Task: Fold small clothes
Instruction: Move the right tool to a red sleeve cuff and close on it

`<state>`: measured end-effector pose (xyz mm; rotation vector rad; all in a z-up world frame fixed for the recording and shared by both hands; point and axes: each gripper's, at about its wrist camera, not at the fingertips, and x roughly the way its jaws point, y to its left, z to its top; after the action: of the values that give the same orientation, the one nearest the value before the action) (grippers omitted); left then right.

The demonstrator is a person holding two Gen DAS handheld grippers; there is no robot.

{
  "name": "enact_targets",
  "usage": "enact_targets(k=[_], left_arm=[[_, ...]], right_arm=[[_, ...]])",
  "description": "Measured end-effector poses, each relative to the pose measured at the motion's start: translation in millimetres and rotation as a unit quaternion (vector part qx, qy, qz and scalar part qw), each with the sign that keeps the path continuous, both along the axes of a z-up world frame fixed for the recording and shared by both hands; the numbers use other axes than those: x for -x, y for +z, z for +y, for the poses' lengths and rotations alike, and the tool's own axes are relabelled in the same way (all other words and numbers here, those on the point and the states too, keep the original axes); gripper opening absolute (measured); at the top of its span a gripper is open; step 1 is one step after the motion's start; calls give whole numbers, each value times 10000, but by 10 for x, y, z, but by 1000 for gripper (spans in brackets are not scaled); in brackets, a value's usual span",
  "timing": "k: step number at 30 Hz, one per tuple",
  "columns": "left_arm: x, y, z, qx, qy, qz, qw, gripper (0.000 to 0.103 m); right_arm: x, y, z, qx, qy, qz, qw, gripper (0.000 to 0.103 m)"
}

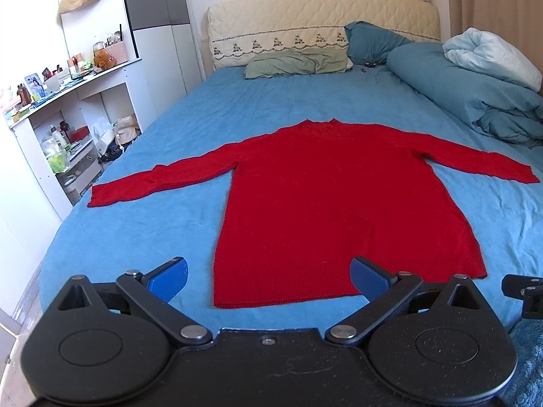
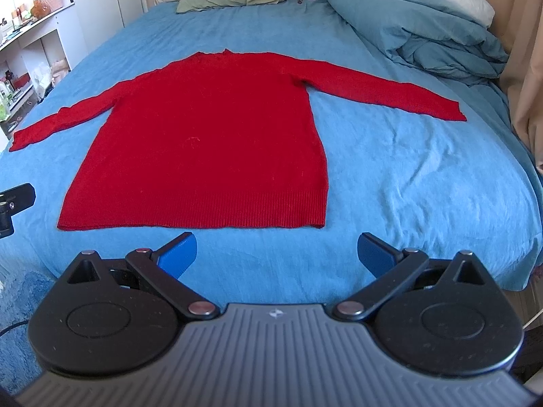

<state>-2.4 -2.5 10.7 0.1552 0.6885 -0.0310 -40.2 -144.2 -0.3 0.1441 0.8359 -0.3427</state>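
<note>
A red long-sleeved sweater (image 1: 325,196) lies flat on the blue bed sheet (image 1: 190,129), sleeves spread to both sides, hem toward me. It also shows in the right wrist view (image 2: 210,142). My left gripper (image 1: 268,276) is open and empty, hovering at the hem's left part near the bed's foot. My right gripper (image 2: 276,254) is open and empty, just short of the hem's right corner. Part of the right gripper (image 1: 524,293) shows at the left wrist view's right edge.
A rumpled blue duvet (image 1: 475,91) with a white blanket lies at the far right. A green pillow (image 1: 295,62) and a blue pillow (image 1: 373,42) sit at the headboard. White shelves (image 1: 68,108) with clutter stand left of the bed. A curtain (image 2: 526,68) hangs at right.
</note>
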Motion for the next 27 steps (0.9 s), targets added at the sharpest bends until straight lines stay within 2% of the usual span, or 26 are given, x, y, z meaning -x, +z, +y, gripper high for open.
enact_targets(k=[6,9,11,18,22,27], left_arm=[[-213,288,-72,-196,-75,-247,9995,103],[-407,443,-172,-126,-249,-358,9990,103],[-580,526,-284,-69,-435,-427,9981,103],[-1383,657,-851,-166,-950,-660,9932,103],[-1956,559,-1231,-37,-1230,-525,9910,103],[-2670,165,-1681,32,-1443,-153,9894,103]], right_arm=[[-85,257,-172,48,-79,-276,9996,103],[-177,426,-384,115,-333,-571,9977,103],[-261,521,-580,129,-480,-772,9958,103],[-666,736,-1527,354,-1066,-1034,9883,103],[-892,629,-2221,332,-1502,-1313,9793,103],[-1140,220,-3052,126,-1877,-1472,9711,103]])
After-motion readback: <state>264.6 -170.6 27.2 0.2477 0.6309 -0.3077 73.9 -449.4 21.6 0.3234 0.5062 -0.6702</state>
